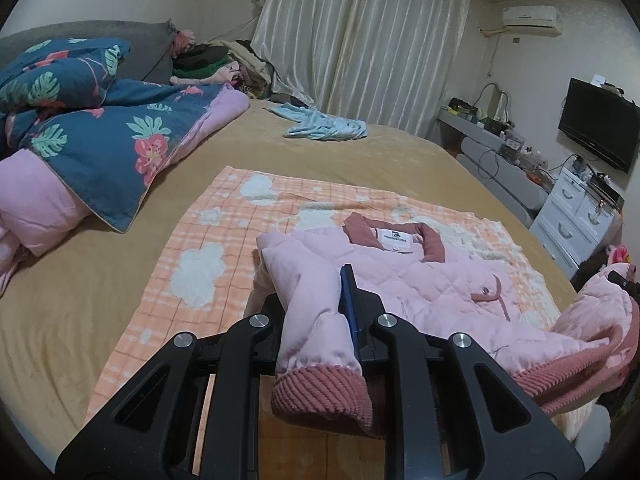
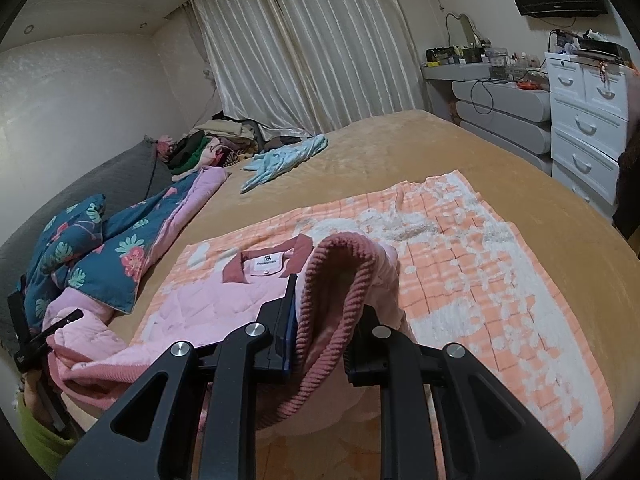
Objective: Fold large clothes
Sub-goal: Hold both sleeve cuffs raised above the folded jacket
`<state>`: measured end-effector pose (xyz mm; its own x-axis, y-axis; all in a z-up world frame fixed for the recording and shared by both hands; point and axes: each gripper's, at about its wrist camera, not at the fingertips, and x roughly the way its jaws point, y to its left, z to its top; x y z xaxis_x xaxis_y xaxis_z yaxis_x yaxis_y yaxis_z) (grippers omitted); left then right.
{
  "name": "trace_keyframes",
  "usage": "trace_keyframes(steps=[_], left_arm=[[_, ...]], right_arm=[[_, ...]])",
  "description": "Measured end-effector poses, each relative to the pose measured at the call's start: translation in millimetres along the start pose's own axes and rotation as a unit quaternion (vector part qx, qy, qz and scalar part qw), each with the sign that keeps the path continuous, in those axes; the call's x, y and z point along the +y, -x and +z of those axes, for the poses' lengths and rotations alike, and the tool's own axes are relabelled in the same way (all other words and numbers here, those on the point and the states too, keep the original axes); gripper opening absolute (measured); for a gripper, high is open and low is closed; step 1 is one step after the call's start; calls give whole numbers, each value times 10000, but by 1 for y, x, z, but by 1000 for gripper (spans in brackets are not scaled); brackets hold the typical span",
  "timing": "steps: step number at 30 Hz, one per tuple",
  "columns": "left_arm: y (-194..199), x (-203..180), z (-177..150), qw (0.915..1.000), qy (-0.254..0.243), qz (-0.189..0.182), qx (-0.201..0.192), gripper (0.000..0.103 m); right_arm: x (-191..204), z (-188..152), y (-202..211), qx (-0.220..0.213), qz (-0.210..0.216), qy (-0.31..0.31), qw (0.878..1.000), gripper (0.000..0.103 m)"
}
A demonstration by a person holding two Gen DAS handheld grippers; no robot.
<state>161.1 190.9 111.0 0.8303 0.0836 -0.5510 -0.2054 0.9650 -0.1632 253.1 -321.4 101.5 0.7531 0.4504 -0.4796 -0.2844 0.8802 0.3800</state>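
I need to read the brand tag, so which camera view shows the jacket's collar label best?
The left wrist view: the white label faces the camera, unobstructed between the collar flaps of the pink jacket. In the right wrist view the label looks smaller and angled, beside a finger.

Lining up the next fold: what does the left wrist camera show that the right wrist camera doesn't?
Only the left wrist view shows the air conditioner and the sleeve clamped in the left gripper. Only the right wrist view shows the ribbed hem gripped by the right gripper. Both share the pink jacket, its collar label, the orange checked blanket and the light blue garment.
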Motion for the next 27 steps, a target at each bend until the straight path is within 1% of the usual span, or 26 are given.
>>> trace_keyframes(steps=[6, 12, 15, 18, 19, 26, 27], left_arm=[[-25, 1, 5, 9996, -28, 263, -3, 12], [-47, 4, 10, 9995, 71, 294, 77, 12], [-58, 5, 11, 9994, 105, 303, 137, 12], [-73, 8, 12, 9990, 153, 330, 259, 12], [-77, 9, 11, 9989, 166, 341, 288, 12], [-111, 15, 10, 9974, 253, 390, 543, 13], [-115, 16, 11, 9973, 277, 382, 570, 13]], right_arm=[[-9, 10, -28, 45, -49, -172, 9998, 17], [-20, 15, -55, 209, -18, -367, 9991, 19], [-27, 16, -68, 301, 82, -546, 9980, 21], [-36, 17, -84, 451, 310, -787, 9954, 31], [-39, 18, -90, 499, 392, -898, 9939, 38], [-48, 18, -120, 688, 531, -1265, 9881, 51], [-49, 17, -123, 695, 591, -1336, 9868, 57]])
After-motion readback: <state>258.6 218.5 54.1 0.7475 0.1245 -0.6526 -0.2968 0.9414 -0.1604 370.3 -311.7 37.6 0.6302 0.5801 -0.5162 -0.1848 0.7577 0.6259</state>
